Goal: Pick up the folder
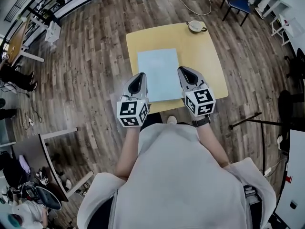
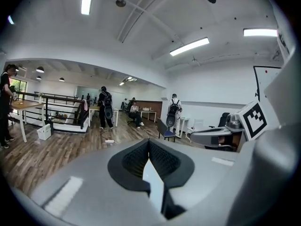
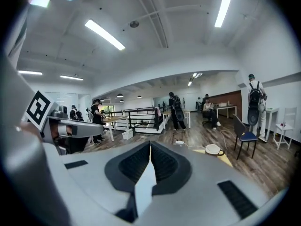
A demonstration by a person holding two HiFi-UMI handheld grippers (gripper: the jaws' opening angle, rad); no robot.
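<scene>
An open office with a plank floor lies around the yellow counter (image 1: 209, 66). The pale blue folder (image 1: 159, 73) rests flat on it, nearer your side, and a small round dish (image 1: 196, 26) sits at the far edge. Your left gripper (image 1: 141, 76) is over the folder's left edge and your right gripper (image 1: 181, 70) over its right edge. Both have their jaws pressed together with nothing clamped between them.

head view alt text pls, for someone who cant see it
Seen from above, a person holds the left gripper and right gripper, jaws shut, at either side of the near end of a light blue folder lying flat on a yellow table. A round white object sits at the table's far edge.
</scene>
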